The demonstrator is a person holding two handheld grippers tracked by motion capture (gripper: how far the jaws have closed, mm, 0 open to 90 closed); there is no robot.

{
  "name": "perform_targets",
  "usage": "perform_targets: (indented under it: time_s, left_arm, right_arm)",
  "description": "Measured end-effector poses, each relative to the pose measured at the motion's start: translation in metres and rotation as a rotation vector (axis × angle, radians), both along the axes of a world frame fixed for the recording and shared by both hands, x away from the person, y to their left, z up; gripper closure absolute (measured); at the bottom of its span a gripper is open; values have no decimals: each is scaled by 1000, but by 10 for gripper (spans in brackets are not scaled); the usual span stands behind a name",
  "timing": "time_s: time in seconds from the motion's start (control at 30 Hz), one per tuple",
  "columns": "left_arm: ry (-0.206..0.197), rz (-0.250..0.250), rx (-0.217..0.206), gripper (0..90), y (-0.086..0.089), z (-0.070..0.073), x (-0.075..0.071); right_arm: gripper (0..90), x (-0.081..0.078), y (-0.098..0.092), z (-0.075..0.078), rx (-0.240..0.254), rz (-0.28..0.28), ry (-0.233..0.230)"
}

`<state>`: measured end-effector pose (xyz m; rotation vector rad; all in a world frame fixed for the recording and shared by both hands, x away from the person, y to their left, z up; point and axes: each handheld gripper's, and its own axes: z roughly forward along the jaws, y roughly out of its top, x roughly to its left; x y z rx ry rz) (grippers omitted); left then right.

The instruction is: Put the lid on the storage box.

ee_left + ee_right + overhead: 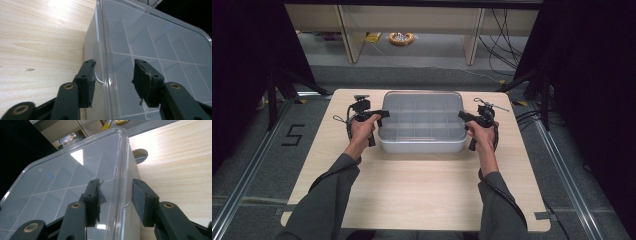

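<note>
A clear plastic compartment box (422,122) with its lid on sits at the far middle of the wooden table (422,190). My left gripper (384,115) is at the box's left side. In the left gripper view, my left gripper (113,75) is open and straddles the lid rim of the box (155,42), with one jaw outside by the side latch tab (98,75). My right gripper (460,115) is at the right side. In the right gripper view, my right gripper (115,195) stands open astride the box's (62,182) right rim.
The box's dividers show through the lid, and I cannot tell what the compartments hold. Bare tabletop stretches between the box and the near edge. Beyond the table are desk legs (352,35), a yellow roll (401,38) on the floor and cables (507,40) at the right.
</note>
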<state>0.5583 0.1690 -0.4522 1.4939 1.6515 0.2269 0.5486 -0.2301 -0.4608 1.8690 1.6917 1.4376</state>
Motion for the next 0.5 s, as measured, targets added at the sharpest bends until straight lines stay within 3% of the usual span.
perform_targets:
  time_s: [0.03,0.07,0.1,0.13,0.17,0.2,0.23,0.27,0.33,0.37,0.43,0.5]
  left_arm:
    - [14,6,-6,543,1,2,-1]
    - [14,6,-6,543,1,2,-1]
    - [23,8,4,543,0,5,-3]
    - [23,8,4,544,0,5,-3]
    - [24,6,13,544,-1,7,-4]
    - [27,-10,39,544,0,10,-6]
    - [27,-10,39,544,0,10,-6]
    - [33,-13,43,547,-1,11,-6]
    - [35,-16,52,547,-2,11,-7]
    - [39,-8,45,545,-3,10,-7]
    - [44,-23,46,542,-2,7,-7]
    - [46,-25,33,541,0,6,-8]
  right_arm:
    - [613,1,-3,-2,-29,14,-38]
    - [613,1,-3,-2,-29,14,-38]
    - [619,-4,-1,1,17,2,-9]
    - [619,-4,-1,1,17,2,-9]
    - [620,-4,-5,0,-8,14,-54]
    - [622,-8,0,5,48,-10,-6]
    - [622,-8,0,5,48,-10,-6]
    - [622,-6,-5,2,-34,19,-61]
    - [623,-7,-5,1,-42,14,-59]
    - [622,-10,0,2,8,-8,-3]
    - [622,-10,-1,-1,-13,3,-15]
    - [621,-11,-3,-5,11,-2,-17]
